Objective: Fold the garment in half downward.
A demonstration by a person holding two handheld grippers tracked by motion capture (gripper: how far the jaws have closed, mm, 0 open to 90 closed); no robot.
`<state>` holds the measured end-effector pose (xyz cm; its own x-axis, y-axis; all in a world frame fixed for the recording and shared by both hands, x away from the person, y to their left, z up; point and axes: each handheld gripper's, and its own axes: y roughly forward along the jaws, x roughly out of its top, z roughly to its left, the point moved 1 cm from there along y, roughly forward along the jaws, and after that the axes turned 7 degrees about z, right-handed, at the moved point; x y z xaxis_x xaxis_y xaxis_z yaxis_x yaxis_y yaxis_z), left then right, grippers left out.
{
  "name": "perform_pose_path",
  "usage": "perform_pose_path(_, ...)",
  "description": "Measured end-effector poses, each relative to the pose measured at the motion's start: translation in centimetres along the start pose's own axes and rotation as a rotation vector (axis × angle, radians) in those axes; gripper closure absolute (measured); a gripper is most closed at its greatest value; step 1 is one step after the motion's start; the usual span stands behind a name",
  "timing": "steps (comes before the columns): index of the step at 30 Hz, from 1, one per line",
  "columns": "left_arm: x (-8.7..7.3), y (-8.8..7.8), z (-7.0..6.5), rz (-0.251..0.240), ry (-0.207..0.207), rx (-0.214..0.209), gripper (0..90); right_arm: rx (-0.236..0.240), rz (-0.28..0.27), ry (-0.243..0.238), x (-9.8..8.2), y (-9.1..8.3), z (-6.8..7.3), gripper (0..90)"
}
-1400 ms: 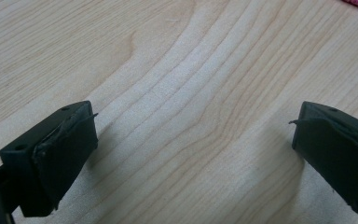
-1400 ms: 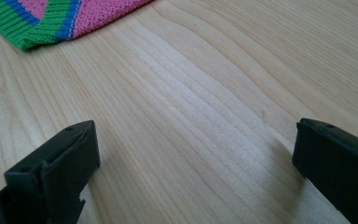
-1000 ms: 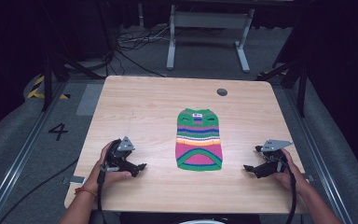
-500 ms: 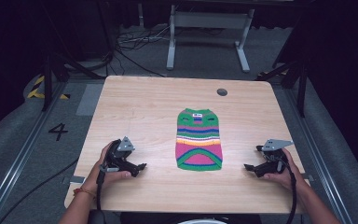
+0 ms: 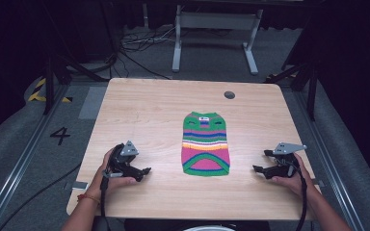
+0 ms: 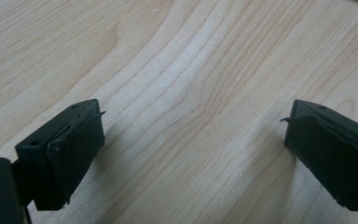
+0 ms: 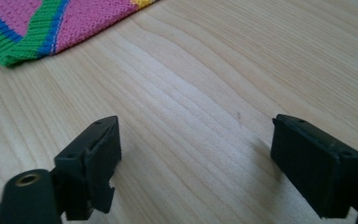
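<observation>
A small knitted sweater with green, blue, pink and orange stripes lies flat in the middle of the wooden table. My left gripper rests low over the table to its left, jaws pointing toward it. Bare wood lies between its open jaws, which have just been closing a little. My right gripper sits to the right of the sweater, also aimed at it. Its jaws are open over bare wood and have just been closing. The sweater's green hem lies beyond them, untouched.
A round cable hole sits near the table's far edge. Beyond the table a metal stand and loose cables lie on the grey floor. A painted number 4 marks the floor at the left.
</observation>
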<state>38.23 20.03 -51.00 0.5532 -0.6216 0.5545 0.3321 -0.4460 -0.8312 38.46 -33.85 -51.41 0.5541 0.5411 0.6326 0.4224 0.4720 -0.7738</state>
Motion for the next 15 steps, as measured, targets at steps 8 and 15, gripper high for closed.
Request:
perform_pose_path(8, -0.07, -0.14, 0.09, -0.007, -0.006, 0.0, 9.8, -0.016, -0.006, 0.001, 0.14, -0.16, 0.09, 25.5)
perform_pose_path(15, -0.06, -0.48, 0.35, -0.01, 0.009, -0.012, 19.5, -0.033, -0.017, -0.022, 0.4, -0.5, -0.06, 30.7)
